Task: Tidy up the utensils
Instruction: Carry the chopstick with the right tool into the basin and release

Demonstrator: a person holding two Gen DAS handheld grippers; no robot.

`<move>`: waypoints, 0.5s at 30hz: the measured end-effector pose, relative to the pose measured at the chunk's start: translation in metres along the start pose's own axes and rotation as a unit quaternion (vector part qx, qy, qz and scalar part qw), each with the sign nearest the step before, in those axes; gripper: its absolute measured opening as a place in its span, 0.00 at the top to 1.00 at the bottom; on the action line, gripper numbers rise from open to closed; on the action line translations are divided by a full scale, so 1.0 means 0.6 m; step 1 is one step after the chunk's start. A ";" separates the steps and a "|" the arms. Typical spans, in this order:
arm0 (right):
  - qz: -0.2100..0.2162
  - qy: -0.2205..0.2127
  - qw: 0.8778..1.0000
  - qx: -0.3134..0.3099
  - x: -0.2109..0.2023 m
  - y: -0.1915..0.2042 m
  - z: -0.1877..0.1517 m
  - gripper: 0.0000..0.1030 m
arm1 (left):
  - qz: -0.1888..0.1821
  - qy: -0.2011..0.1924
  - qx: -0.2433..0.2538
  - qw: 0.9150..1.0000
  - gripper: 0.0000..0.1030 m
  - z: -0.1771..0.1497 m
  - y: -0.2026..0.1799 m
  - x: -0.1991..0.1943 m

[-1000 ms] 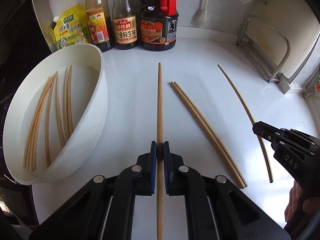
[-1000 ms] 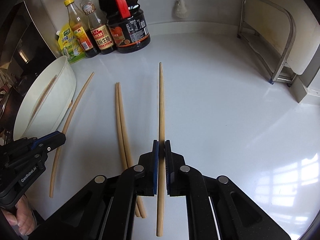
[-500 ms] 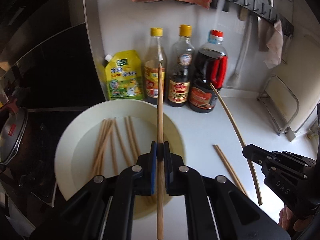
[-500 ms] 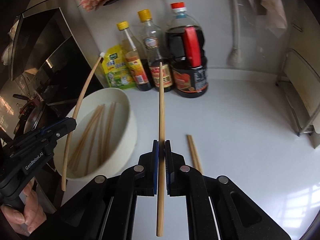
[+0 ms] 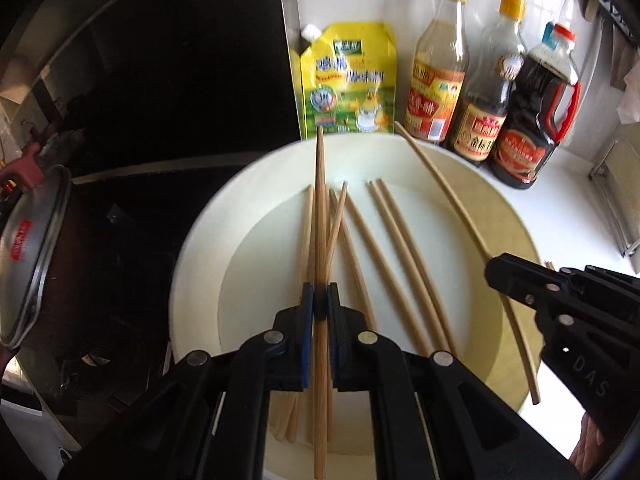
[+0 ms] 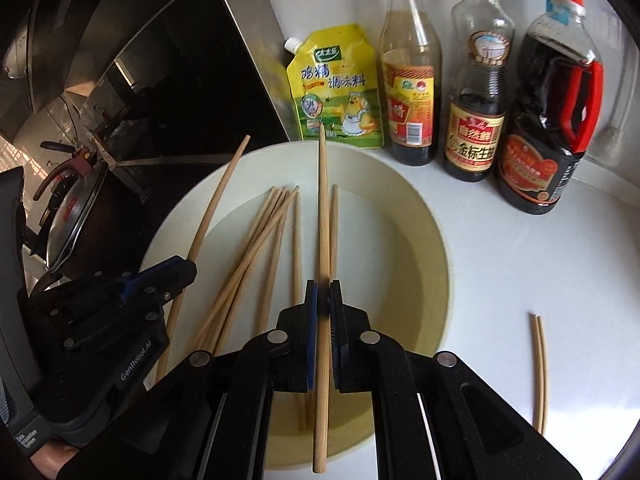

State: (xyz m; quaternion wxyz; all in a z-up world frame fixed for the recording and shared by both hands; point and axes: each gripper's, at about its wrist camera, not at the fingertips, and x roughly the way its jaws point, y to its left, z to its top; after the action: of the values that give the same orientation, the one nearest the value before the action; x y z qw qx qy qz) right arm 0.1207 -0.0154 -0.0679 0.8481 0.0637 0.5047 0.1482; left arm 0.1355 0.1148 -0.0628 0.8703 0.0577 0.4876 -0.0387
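My left gripper (image 5: 320, 306) is shut on one wooden chopstick (image 5: 320, 208) and holds it above the white basin (image 5: 192, 248). My right gripper (image 6: 323, 300) is shut on another chopstick (image 6: 323, 216), also above the basin (image 6: 424, 216). Several chopsticks (image 5: 392, 248) lie inside the basin; they also show in the right wrist view (image 6: 256, 248). The right gripper (image 5: 520, 280) with its chopstick (image 5: 444, 192) shows at the right of the left wrist view. The left gripper (image 6: 176, 276) shows at the left of the right wrist view. A pair of chopsticks (image 6: 538, 360) lies on the white counter to the right of the basin.
A yellow seasoning pouch (image 6: 340, 92) and three sauce bottles (image 6: 476, 92) stand against the wall behind the basin. A dark pot with a steel lid (image 5: 28, 252) sits on the stove to the left. A metal rack (image 5: 620, 200) stands at the far right.
Both grippers lifted their chopsticks off the counter and carried them left, over the basin. The view has tilted down onto the basin.
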 end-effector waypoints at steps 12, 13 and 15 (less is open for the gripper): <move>-0.026 0.040 0.998 0.032 0.050 -0.010 -0.009 0.93 | -0.020 0.033 0.003 0.999 0.80 -0.005 0.009 0.050; -0.026 0.037 0.998 0.033 0.046 -0.011 -0.009 0.90 | -0.021 0.031 0.000 0.999 0.76 -0.005 0.011 0.048; -0.030 0.031 0.999 0.031 0.041 -0.011 -0.010 0.89 | -0.020 0.028 -0.004 0.999 0.71 -0.004 0.016 0.045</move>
State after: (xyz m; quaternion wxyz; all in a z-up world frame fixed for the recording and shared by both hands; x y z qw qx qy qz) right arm 0.1278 -0.0142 -0.0933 0.8336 0.0702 0.5369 0.1090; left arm 0.1484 0.1243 -0.0865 0.8555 0.0453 0.5132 -0.0523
